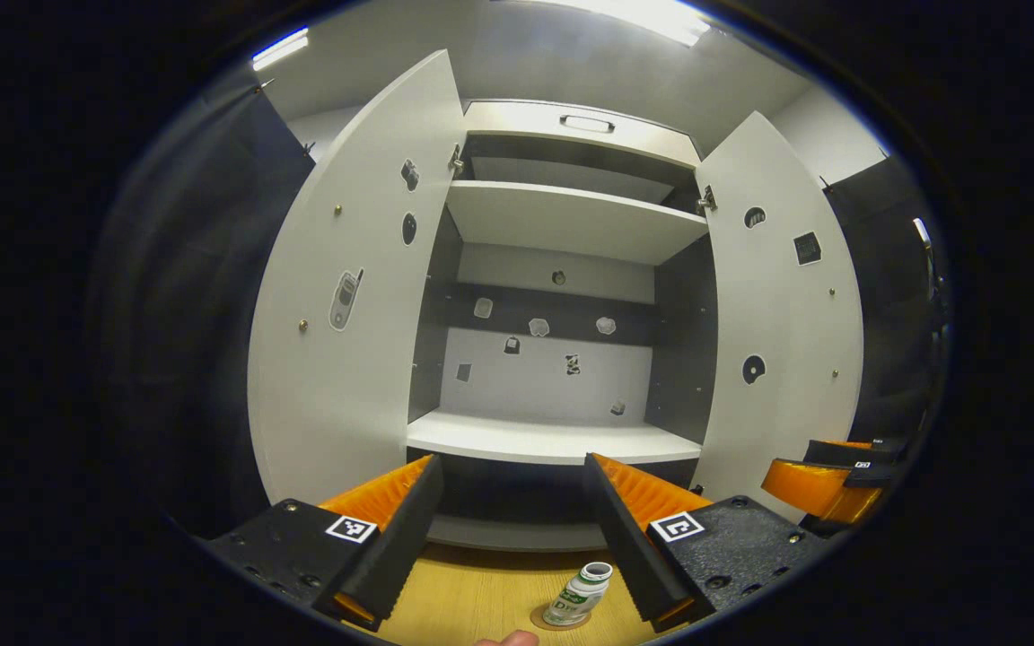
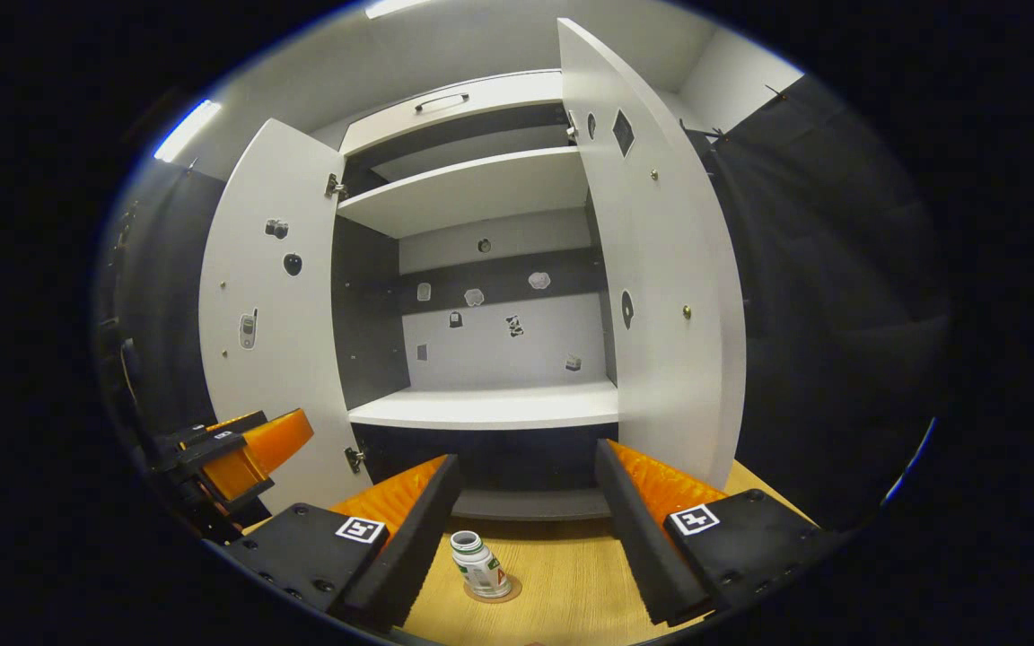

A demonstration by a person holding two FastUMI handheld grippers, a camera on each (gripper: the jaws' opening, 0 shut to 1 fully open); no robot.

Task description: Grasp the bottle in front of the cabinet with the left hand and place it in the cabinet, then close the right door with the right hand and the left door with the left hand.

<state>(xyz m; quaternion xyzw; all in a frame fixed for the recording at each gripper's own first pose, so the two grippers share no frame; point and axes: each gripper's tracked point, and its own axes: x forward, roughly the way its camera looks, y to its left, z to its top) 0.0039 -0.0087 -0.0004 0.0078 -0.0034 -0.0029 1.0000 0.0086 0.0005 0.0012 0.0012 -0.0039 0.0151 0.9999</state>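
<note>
Your left gripper (image 1: 510, 529) has its fingers spread wide with nothing between them, and your right gripper (image 2: 526, 529) holds its fingers just as far apart, also with nothing in them. Both point at the cabinet (image 1: 571, 135), which stands straight ahead of you with its two doors swung open toward you. In the left gripper view the left door (image 1: 346, 296) fans out on one side and the right door (image 1: 777, 305) on the other; in the right gripper view you see the same left door (image 2: 270, 314) and the right door (image 2: 652, 269), the latter close above your right fingers. Stickers dot the inner faces of both doors and the back wall of the cabinet. Inside, an upper shelf (image 1: 571, 220) and a lower shelf (image 1: 553, 440) run across, both bare on the parts you can see. A wooden table (image 1: 481, 601) lies under your grippers in front of the cabinet. In the left gripper view your right gripper shows off to the side, near the foot of the right door; in the right gripper view your left gripper sits low beside the left door. Your bottle (image 1: 580, 594) stands upright on the table on a small round mat (image 1: 546, 621), in front of the cabinet and well below the lower shelf. In the left gripper view it is just beside the inner edge of one finger, not touching it; in the right gripper view the bottle (image 2: 478, 563) stands between your right fingers, nearer one of them
</note>
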